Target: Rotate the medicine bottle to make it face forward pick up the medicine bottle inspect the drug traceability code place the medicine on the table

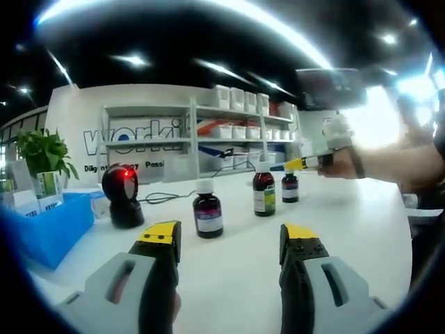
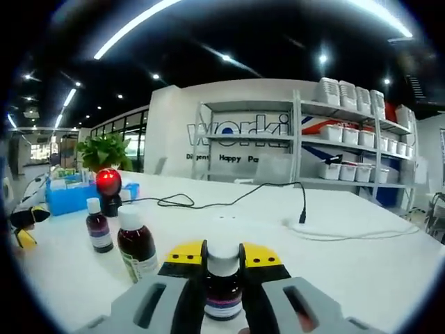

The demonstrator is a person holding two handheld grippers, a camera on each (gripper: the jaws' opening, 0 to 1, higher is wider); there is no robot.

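Three dark medicine bottles with white caps stand in a row on the white table [image 1: 348, 229]: a near one [image 1: 208, 209], a middle one with a green label [image 1: 263, 189] and a far one [image 1: 290, 184]. My left gripper [image 1: 231, 240] hovers open over the table, short of the near bottle, with nothing between its jaws. In the left gripper view my right gripper [image 1: 297, 165], held by a hand [image 1: 341, 158], reaches in from the right at the far bottle's cap. In the right gripper view, that gripper [image 2: 224, 259] is shut on the bottle [image 2: 224, 292], which stands upright between the jaws.
A black scanner with a red light [image 1: 124, 195] stands left of the bottles, a blue box [image 1: 52, 226] and a plant [image 1: 45, 153] beyond it. A black cable [image 2: 229, 204] runs across the table. Shelves with white bins [image 2: 348, 132] line the back wall.
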